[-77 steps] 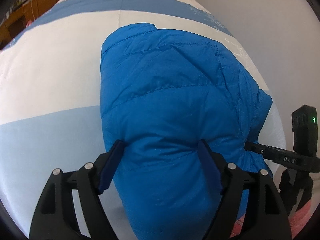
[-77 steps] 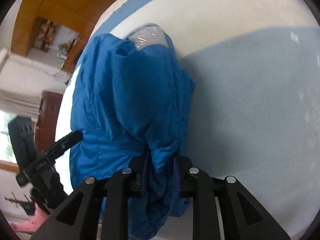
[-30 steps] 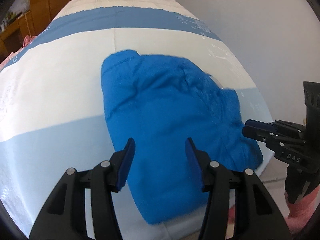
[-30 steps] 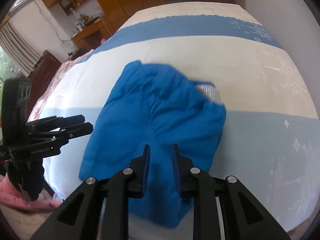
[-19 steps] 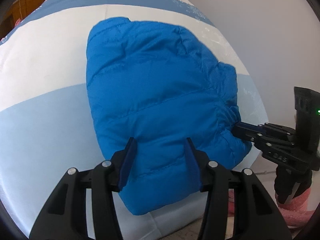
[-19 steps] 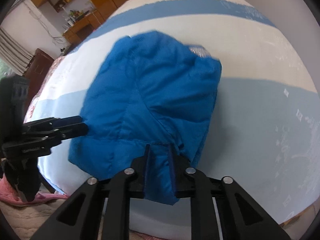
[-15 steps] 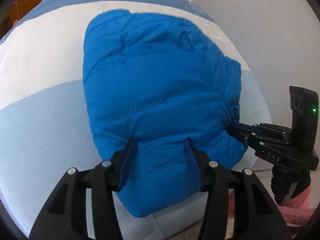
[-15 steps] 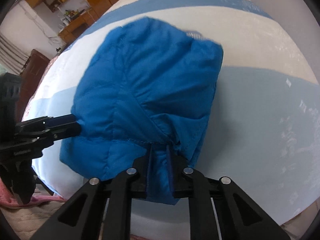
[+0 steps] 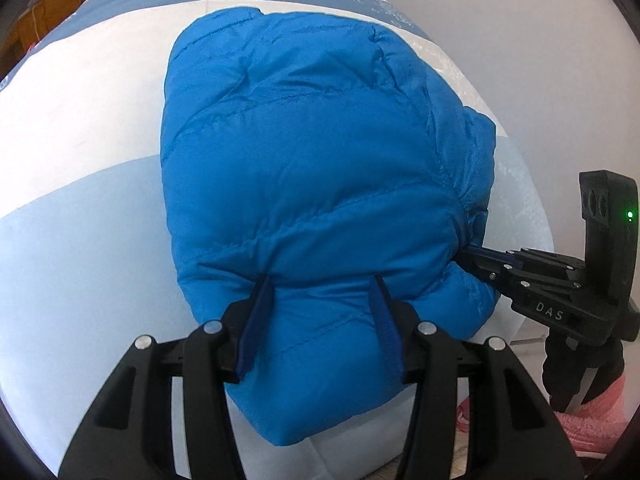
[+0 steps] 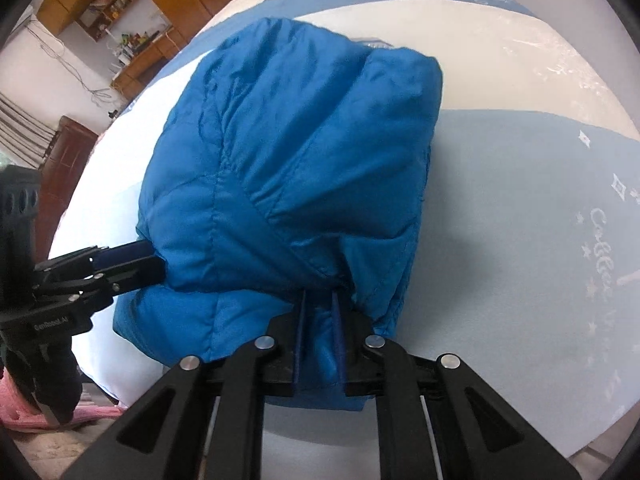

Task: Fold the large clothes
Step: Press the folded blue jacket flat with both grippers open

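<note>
A bright blue puffer jacket (image 9: 320,152) lies bunched in a thick folded bundle on the bed; it also shows in the right wrist view (image 10: 288,152). My left gripper (image 9: 320,280) has its jaws set wide around the bundle's near edge, with the padded cloth bulging between them. My right gripper (image 10: 318,294) is shut on a fold of the jacket's near right edge. The right gripper also shows in the left wrist view (image 9: 476,256) pinching the jacket's side. The left gripper also shows in the right wrist view (image 10: 152,260) against the jacket's left side.
The bed cover (image 9: 80,128) has white, light blue and darker blue bands, and it also shows in the right wrist view (image 10: 520,184). A white wall (image 9: 520,20) stands to the right. Wooden cabinets (image 10: 132,8) stand far left. Pink cloth (image 9: 592,424) lies below the bed's edge.
Both grippers moved forward onto the jacket's near edge. The right gripper's jaws closed on a fold. The jacket now fills more of both views and is bunched higher.
</note>
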